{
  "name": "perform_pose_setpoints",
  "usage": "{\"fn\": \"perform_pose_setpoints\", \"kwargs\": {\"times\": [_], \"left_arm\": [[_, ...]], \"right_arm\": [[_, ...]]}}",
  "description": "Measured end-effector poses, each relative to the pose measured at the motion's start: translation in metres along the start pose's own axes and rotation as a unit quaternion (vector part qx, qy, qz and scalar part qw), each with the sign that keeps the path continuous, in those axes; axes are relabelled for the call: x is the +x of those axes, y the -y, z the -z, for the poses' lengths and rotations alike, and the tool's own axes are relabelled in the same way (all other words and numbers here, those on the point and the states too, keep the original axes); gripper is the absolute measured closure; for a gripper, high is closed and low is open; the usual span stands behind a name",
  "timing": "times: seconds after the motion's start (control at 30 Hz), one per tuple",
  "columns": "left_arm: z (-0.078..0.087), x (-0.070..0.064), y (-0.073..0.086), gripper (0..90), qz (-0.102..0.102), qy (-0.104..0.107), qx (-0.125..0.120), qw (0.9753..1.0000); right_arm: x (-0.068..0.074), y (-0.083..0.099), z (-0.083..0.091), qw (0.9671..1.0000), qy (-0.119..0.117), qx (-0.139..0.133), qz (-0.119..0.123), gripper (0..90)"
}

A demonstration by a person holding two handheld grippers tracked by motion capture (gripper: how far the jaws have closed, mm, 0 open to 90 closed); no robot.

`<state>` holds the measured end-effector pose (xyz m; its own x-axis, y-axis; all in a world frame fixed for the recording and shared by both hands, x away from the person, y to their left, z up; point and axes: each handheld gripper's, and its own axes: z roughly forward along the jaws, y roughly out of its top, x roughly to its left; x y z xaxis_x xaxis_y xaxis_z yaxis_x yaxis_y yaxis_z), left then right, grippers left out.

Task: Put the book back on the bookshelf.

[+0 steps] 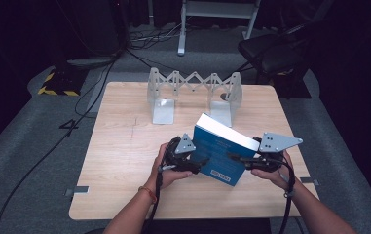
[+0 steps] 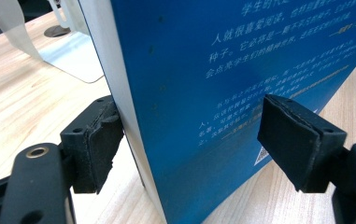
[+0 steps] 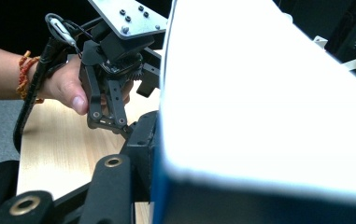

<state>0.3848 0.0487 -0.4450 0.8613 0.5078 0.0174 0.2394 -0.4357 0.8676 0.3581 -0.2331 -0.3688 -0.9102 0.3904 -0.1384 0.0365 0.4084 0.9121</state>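
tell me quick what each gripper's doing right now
left gripper: open, jaws either side of the blue book
right gripper: at the book, grip cannot be told

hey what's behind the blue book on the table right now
Behind the blue book stands a metal expandable book rack on the wooden table, empty as far as visible. The book hides part of the rack's right end plate and the tabletop just behind it.

A light wooden bench [image 1: 120, 146] with rounded corners stands on grey carpet. An expandable metal book rack [image 1: 193, 92] sits near its far edge; a blue book [image 1: 219, 151] rests tilted at centre.
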Motion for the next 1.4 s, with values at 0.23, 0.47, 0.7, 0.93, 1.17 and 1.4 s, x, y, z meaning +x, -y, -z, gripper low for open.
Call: {"fn": "perform_pose_setpoints", "kwargs": {"times": [0.23, 0.47, 0.7, 0.93, 1.17, 1.4], "left_arm": [[0.017, -0.004, 0.008, 29.6, -0.004, -0.013, 0.021, 0.9997], [0.067, 0.01, 0.068, 22.3, 0.049, -0.072, 0.098, 0.9914], [0.089, 0.023, 0.104, 17.2, 0.088, -0.129, 0.148, 0.9766], [0.093, 0.029, 0.118, 17.3, 0.148, -0.118, 0.149, 0.9706], [0.091, 0.026, 0.121, 15.5, 0.118, -0.127, 0.142, 0.9746], [0.091, 0.026, 0.121, 15.2, 0.115, -0.128, 0.143, 0.9746]], "right_arm": [[0.001, -0.003, -0.001, 0.9998, -0.014, 0.005, -0.013, 59.9], [0.002, -0.003, 0.0, 0.9996, -0.014, 0.003, -0.023, 61.0], [0.002, -0.002, 0.0, 0.9996, -0.008, 0.002, -0.027, 61.0], [0.0, 0.001, 0.0, 0.9992, -0.002, -0.009, -0.039, 60.8], [-0.001, 0.0, 0.0, 0.9994, -0.008, -0.008, -0.034, 61.2], [-0.006, 0.0, 0.0, 0.9992, -0.005, -0.005, -0.039, 61.5]]}}
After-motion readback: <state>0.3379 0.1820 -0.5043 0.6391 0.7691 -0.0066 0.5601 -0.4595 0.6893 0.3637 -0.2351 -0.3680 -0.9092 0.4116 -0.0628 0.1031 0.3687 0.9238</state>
